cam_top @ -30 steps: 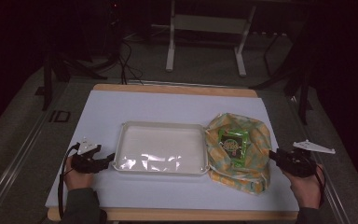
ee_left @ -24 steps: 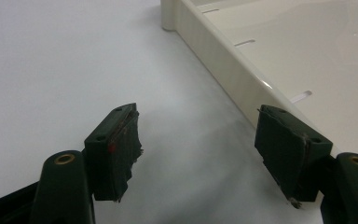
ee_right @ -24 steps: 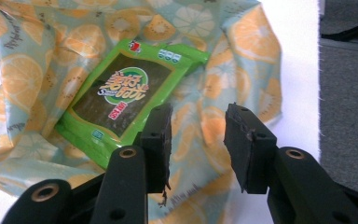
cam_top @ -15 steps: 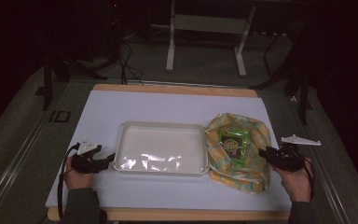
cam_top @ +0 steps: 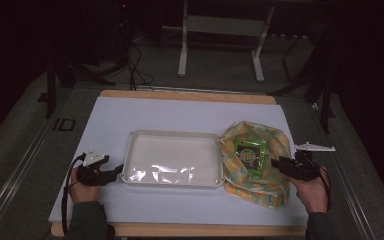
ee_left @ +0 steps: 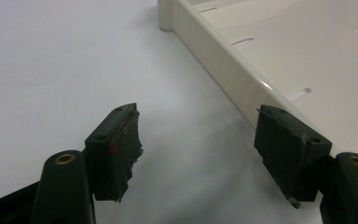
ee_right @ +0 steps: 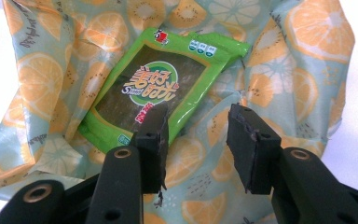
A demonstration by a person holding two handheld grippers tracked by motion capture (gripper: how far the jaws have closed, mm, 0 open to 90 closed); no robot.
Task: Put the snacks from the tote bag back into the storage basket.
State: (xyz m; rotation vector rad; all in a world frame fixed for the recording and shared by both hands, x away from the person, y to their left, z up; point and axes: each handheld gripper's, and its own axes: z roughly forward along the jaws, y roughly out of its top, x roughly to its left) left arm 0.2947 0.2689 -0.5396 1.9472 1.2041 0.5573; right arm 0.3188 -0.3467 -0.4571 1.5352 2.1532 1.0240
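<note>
The green packet [ee_right: 161,91] at centre frame is partly hidden behind the right gripper [ee_right: 198,135], whose released jaws have just been opening; the fruit-print bag [ee_right: 303,60] is cut off at the edges; the left gripper [ee_left: 198,144] gapes empty beside the tray [ee_left: 223,70].

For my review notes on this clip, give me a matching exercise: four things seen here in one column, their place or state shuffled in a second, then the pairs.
Things:
1. green packet
2. white tray
3. left gripper
4. right gripper

Places or states:
A. empty, mid-table
B. jaws open over the fruit-print cloth bag
C. lying on the cloth bag
D. jaws open at the tray's left edge

Pairs: 1-C, 2-A, 3-D, 4-B
</note>
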